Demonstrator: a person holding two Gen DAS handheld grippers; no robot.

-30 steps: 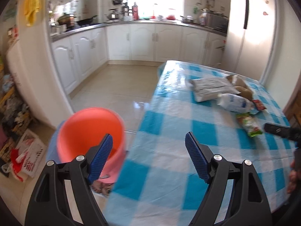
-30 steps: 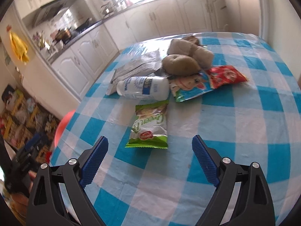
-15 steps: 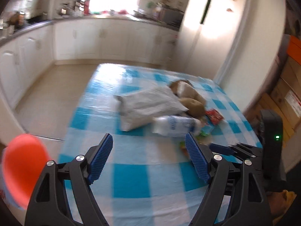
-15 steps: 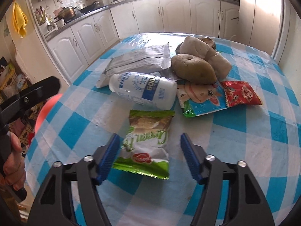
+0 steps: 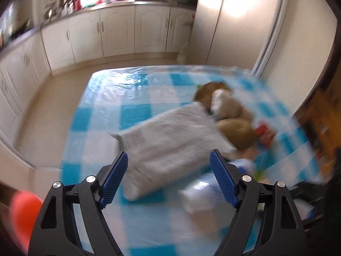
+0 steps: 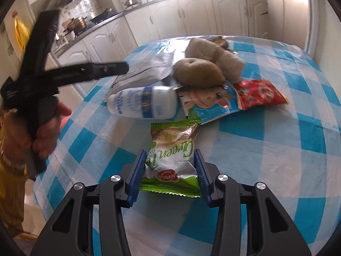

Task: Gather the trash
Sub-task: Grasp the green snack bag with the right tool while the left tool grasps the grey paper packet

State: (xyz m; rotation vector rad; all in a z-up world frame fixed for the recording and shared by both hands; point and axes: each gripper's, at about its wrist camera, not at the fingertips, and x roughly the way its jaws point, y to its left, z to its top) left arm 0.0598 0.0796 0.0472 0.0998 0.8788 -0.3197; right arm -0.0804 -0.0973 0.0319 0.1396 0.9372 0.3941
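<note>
A green snack packet (image 6: 172,160) lies flat on the blue-checked table (image 6: 277,149). My right gripper (image 6: 169,168) straddles it, its jaws closing, and the blue pads (image 6: 137,170) touch the packet's two long sides. Beyond it lie a white bottle (image 6: 145,104) on its side, a blue cartoon packet (image 6: 213,102) and a red packet (image 6: 257,93). In the blurred left wrist view my left gripper (image 5: 168,175) is open above the near end of a white bag (image 5: 170,138), with nothing gripped.
Brown potato-like lumps (image 6: 198,74) are piled behind the packets. A hand (image 6: 44,132) holds the left tool over the table's left edge. An orange bin (image 5: 23,211) stands off that edge. White cabinets (image 5: 119,32) line the far walls.
The left gripper swung from over the orange bin rightward across the table to the white bag. The right gripper came forward onto the green packet and its jaws narrowed around it.
</note>
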